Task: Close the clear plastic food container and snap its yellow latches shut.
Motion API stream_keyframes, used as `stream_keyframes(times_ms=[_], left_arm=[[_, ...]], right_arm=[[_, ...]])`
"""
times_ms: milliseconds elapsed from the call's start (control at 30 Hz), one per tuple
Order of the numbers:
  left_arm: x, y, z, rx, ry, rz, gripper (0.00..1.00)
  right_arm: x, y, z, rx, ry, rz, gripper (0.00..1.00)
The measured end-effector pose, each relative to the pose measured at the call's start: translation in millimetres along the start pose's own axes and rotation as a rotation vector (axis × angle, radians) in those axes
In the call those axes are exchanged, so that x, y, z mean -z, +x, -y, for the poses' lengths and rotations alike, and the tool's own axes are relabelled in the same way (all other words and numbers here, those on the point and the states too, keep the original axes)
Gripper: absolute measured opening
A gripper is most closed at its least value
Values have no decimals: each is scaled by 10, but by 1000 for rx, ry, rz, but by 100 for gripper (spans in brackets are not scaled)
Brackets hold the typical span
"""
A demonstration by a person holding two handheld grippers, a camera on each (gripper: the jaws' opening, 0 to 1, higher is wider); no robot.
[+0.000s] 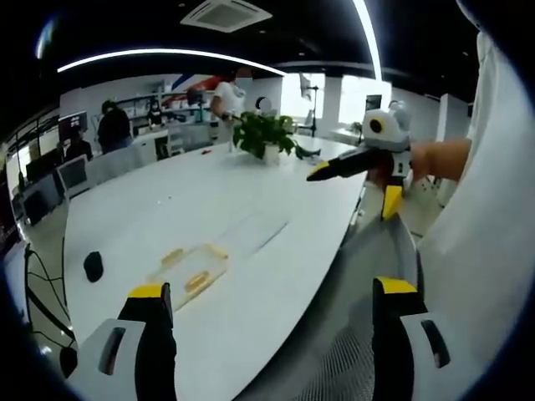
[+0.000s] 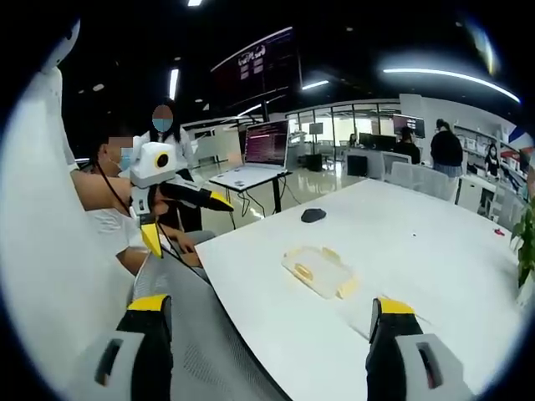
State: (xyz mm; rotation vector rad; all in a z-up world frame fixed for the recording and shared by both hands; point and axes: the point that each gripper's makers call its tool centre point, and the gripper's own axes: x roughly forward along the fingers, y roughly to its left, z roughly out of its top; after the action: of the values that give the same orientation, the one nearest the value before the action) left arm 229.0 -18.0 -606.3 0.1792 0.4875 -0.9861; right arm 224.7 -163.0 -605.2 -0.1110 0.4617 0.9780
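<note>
The clear plastic food container [image 1: 191, 269] with yellow latches lies on the white table [image 1: 251, 192], ahead of my left gripper [image 1: 272, 288], whose jaws stand wide apart with nothing between them. A flat clear piece [image 1: 255, 234], seemingly the lid, lies just beyond it. My right gripper [image 1: 354, 191] hangs off the table's edge in a person's hand, well away from the container. In the right gripper view the container [image 2: 320, 271] sits near the table's near edge, beyond my open right gripper [image 2: 271, 305]. The left gripper [image 2: 188, 221] is held up at the left.
A black mouse [image 1: 94, 266] [image 2: 313, 215] lies on the table past the container. A potted plant [image 1: 266, 134] stands at the far end. A laptop [image 2: 266, 146] sits on a stand off the table. People stand and sit in the background. Cables [image 1: 42, 288] hang at the table's left edge.
</note>
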Motion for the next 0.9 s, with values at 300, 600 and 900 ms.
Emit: stream_keyframes(times_ms=[300, 600, 900], left_arm=[[21, 2, -30, -3, 9, -16, 98], [62, 18, -81, -1, 28, -47, 98], [74, 39, -158, 0, 17, -48, 97]], right_arm=[[-24, 22, 2, -6, -16, -2, 99], [-40, 49, 30, -9, -33, -17, 99], [-80, 103, 66, -15, -96, -42, 92]])
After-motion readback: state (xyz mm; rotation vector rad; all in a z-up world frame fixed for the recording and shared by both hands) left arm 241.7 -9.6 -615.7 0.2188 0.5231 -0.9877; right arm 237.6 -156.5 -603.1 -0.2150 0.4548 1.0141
